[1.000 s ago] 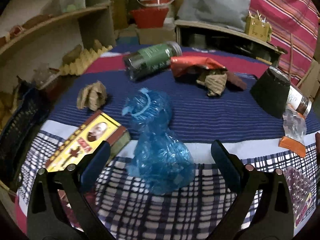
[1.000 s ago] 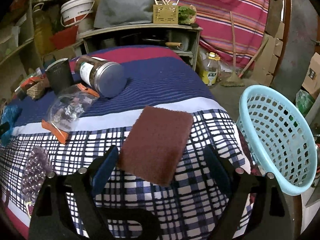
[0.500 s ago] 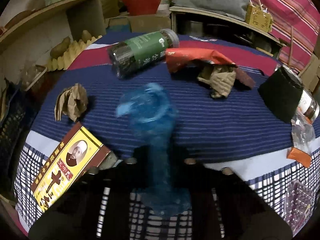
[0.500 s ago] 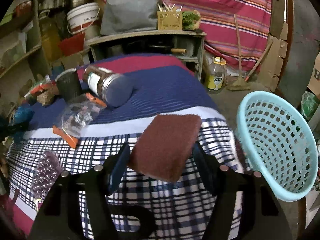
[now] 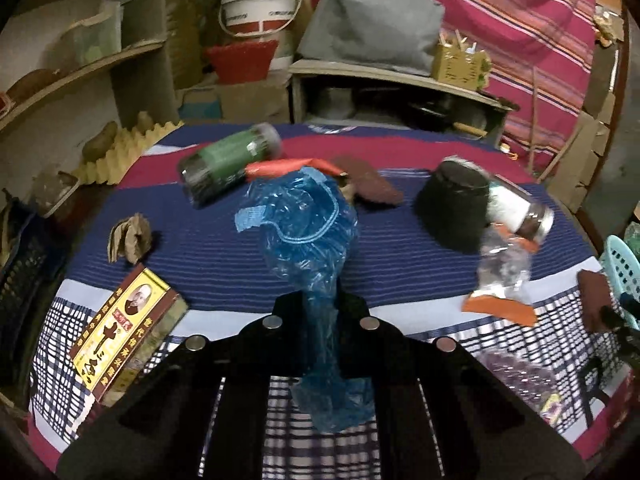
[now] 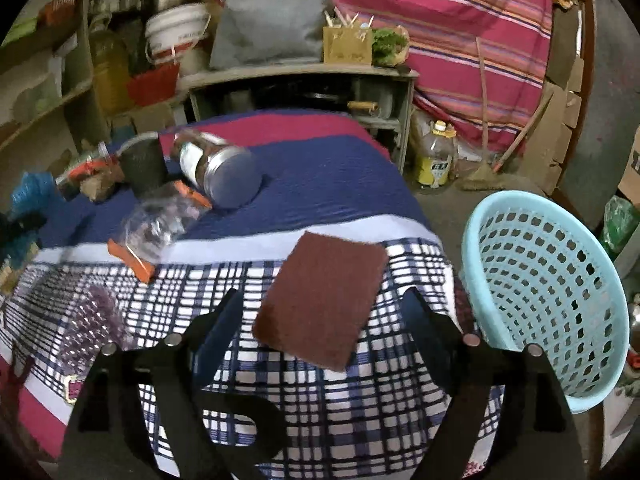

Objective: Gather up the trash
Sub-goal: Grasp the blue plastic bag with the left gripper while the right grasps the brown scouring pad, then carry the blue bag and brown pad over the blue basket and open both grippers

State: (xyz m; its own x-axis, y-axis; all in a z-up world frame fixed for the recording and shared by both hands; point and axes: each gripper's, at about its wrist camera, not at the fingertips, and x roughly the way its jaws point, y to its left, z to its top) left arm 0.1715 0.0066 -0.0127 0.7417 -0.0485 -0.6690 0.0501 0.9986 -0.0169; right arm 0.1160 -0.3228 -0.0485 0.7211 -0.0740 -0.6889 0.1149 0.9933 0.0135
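My left gripper [image 5: 320,312] is shut on a crumpled blue plastic bag [image 5: 304,232] and holds it above the table; the bag also shows far left in the right wrist view [image 6: 30,196]. My right gripper [image 6: 322,312] is open, its fingers on either side of a brown scouring pad [image 6: 320,300] that lies on the checked cloth near the table's right edge. A light blue perforated basket [image 6: 548,292] stands on the floor just right of the table; its rim shows in the left wrist view [image 5: 620,268].
On the table lie a green jar [image 5: 228,164], a red wrapper [image 5: 288,166], crumpled brown paper [image 5: 130,238], a yellow box [image 5: 120,332], a black cup [image 5: 452,208], a lidded jar [image 6: 216,168] and a clear packet [image 6: 156,228]. Shelves stand behind.
My left gripper closed on the blue bag and lifted it off the cloth. My right gripper stayed around the pad, narrowing half a second ago and now wider again.
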